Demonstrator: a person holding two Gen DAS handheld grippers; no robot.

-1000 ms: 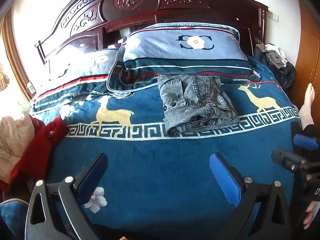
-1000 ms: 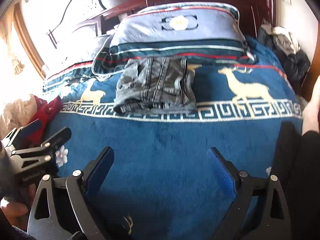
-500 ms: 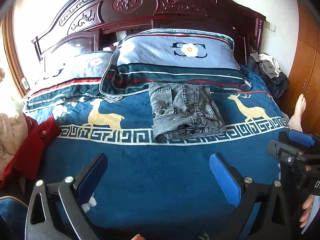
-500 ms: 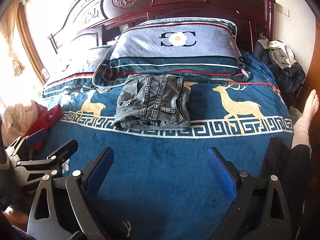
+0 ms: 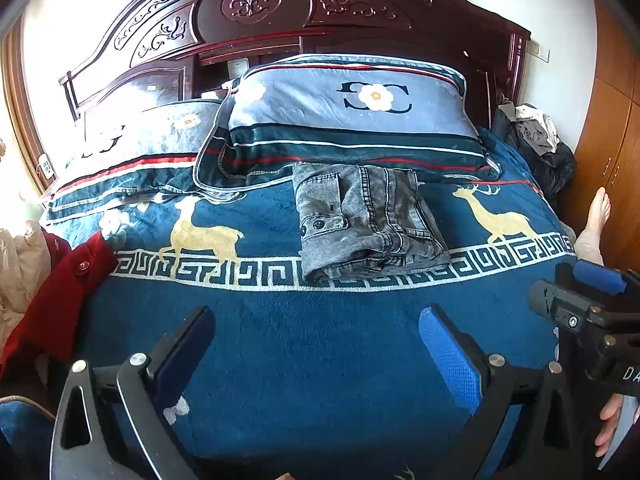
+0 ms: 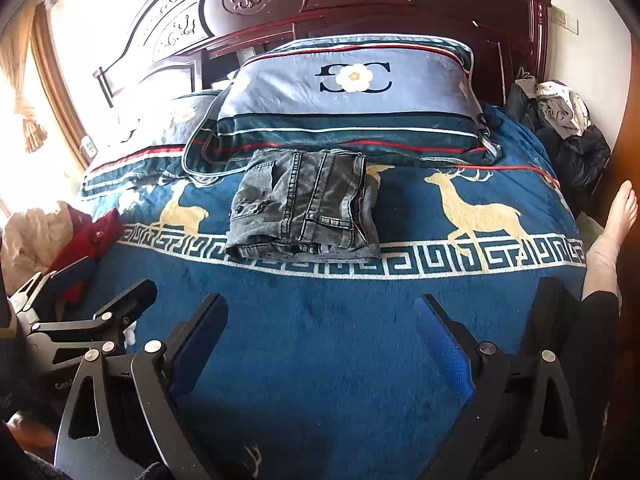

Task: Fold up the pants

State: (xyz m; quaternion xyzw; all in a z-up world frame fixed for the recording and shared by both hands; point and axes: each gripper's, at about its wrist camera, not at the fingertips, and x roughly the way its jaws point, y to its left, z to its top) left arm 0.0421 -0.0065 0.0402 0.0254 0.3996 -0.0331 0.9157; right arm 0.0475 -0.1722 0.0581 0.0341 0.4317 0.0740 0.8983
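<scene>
Grey denim pants (image 5: 366, 220) lie folded into a compact stack on the blue deer blanket (image 5: 312, 360), just in front of the big pillow. They also show in the right wrist view (image 6: 304, 212). My left gripper (image 5: 320, 356) is open and empty, well back from the pants over bare blanket. My right gripper (image 6: 324, 344) is open and empty too, equally far back. Each gripper shows at the edge of the other's view: the right one (image 5: 580, 316) and the left one (image 6: 92, 312).
Two pillows (image 5: 352, 120) lean against the dark carved headboard (image 5: 280, 12). A red garment (image 5: 60, 300) lies at the bed's left edge. A pile of dark clothes (image 5: 536, 148) sits at the far right, beside a wooden wardrobe (image 5: 612, 148). A bare foot (image 6: 616, 224) rests at the right.
Both grippers have drawn back and tilted up from the folded pants, so the headboard shows more fully. The pants have not moved. Both grippers stay open.
</scene>
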